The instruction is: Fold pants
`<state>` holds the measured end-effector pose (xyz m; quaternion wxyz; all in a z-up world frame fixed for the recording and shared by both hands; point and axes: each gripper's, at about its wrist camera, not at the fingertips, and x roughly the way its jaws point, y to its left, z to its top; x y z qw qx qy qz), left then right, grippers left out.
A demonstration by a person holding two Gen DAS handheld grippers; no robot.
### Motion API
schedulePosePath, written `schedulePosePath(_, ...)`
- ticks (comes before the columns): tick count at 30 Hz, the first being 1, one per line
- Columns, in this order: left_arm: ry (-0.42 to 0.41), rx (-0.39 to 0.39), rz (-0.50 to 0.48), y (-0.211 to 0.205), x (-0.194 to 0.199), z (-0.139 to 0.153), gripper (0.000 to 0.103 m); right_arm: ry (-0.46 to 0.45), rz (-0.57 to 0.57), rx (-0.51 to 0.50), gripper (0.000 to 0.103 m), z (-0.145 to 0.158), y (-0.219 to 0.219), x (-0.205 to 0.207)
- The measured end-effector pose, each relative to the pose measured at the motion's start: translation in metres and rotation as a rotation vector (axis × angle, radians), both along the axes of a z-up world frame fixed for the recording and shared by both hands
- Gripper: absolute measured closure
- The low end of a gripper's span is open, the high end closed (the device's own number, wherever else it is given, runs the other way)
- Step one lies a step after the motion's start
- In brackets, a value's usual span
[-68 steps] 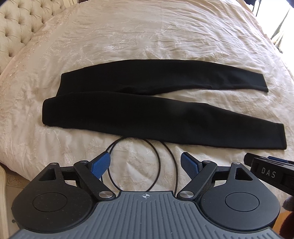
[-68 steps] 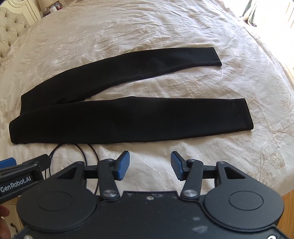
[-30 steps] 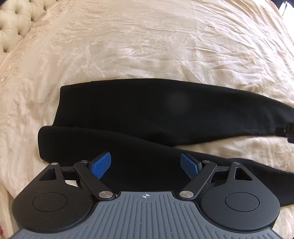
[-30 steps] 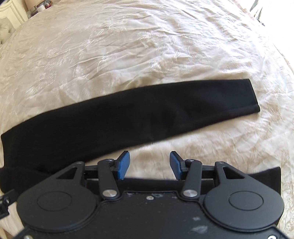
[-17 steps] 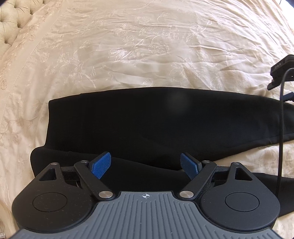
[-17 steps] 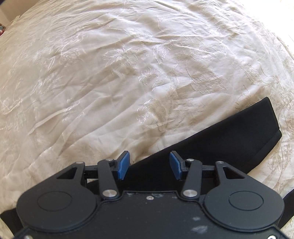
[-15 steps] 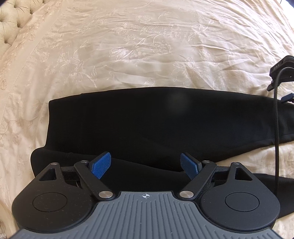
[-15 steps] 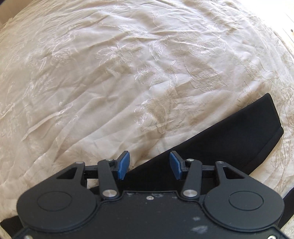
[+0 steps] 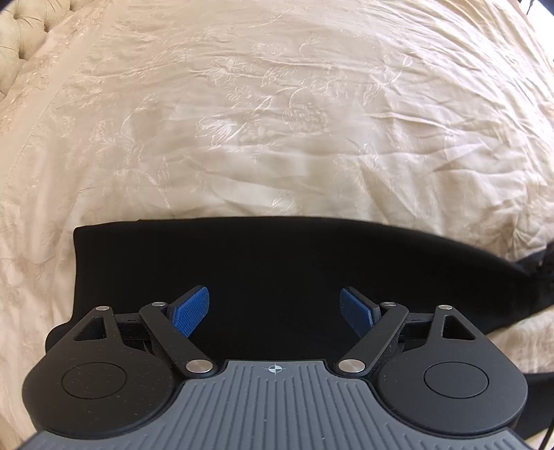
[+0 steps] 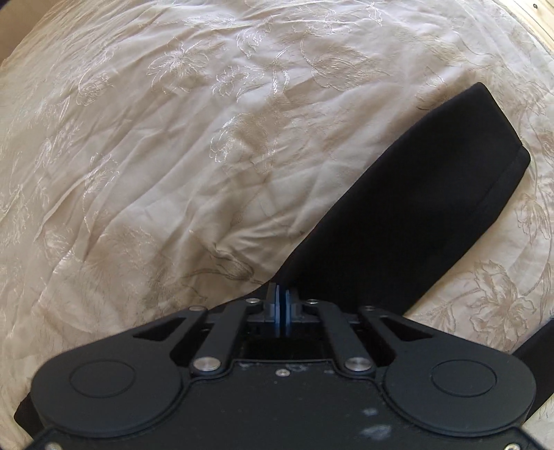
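Black pants [image 9: 277, 263] lie flat on a cream bedspread [image 9: 277, 121]. In the left wrist view their waist end fills the lower middle, and my left gripper [image 9: 275, 311] hovers over it, open and empty, blue pads [image 9: 190, 309] spread wide. In the right wrist view the far leg [image 10: 408, 214] runs up to its hem at the right. My right gripper [image 10: 281, 304] is shut on the upper edge of this leg, pads pressed together on the cloth. A strip of the near leg [image 10: 533, 342] shows at the lower right.
The embroidered bedspread [image 10: 173, 155] stretches in all directions beyond the pants. A tufted headboard [image 9: 20, 38] is at the far left in the left wrist view. A bed edge and wooden floor [image 10: 533, 20] show at the top right in the right wrist view.
My right gripper closed on the edge of the far leg. My left gripper moved forward and lower over the waist end, staying open.
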<state>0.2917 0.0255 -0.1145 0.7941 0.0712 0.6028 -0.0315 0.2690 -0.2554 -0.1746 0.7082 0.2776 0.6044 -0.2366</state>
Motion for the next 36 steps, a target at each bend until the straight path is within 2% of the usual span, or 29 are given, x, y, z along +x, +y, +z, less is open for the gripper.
schedulePosePath(5, 0.017, -0.146, 0.039, -0.009, 0.028, -0.001, 0.02, -0.04, -0.001, 0.001, 0.1, 0.015, 0.011, -0.042)
schedulePosePath(10, 0.078, -0.223, 0.089, -0.018, 0.043, -0.016, 0.02, -0.056, -0.012, 0.028, 0.099, 0.014, 0.018, -0.064)
schedulePosePath(13, 0.126, -0.218, 0.09, -0.024, 0.046, -0.03, 0.02, -0.053, -0.011, 0.04, 0.099, 0.011, 0.02, -0.072)
schedulePosePath(17, 0.211, -0.119, 0.057, -0.034, 0.048, -0.056, 0.021, -0.058, -0.013, 0.048, 0.099, 0.01, 0.019, -0.074)
schedulePosePath(18, 0.226, -0.107, 0.05, -0.035, 0.047, -0.061, 0.029, -0.059, -0.014, 0.05, 0.099, 0.011, 0.018, -0.075)
schedulePosePath(19, 0.236, -0.1, 0.042, -0.036, 0.045, -0.066, 0.042, -0.06, -0.013, 0.051, 0.099, 0.011, 0.018, -0.074)
schedulePosePath(20, 0.241, -0.103, 0.033, -0.036, 0.043, -0.069, 0.073, -0.061, -0.011, 0.05, 0.099, 0.011, 0.018, -0.073)
schedulePosePath(21, 0.24, -0.119, 0.031, -0.034, 0.04, -0.069, 0.084, -0.062, -0.006, 0.048, 0.099, 0.012, 0.018, -0.073)
schedulePosePath(24, 0.119, -0.17, 0.019, -0.029, 0.022, -0.044, 0.088, -0.091, 0.006, 0.045, 0.099, 0.025, 0.017, -0.078)
schedulePosePath(29, 0.002, -0.155, -0.086, -0.024, -0.039, -0.003, 0.088, -0.15, 0.042, 0.02, 0.098, 0.055, 0.019, -0.107)
schedulePosePath(32, -0.022, -0.144, -0.118, -0.018, -0.081, 0.005, 0.088, -0.15, 0.038, 0.028, 0.098, 0.059, 0.02, -0.136)
schedulePosePath(36, 0.009, -0.126, -0.127, -0.007, -0.13, -0.005, 0.088, -0.116, 0.037, 0.028, 0.097, 0.049, 0.029, -0.181)
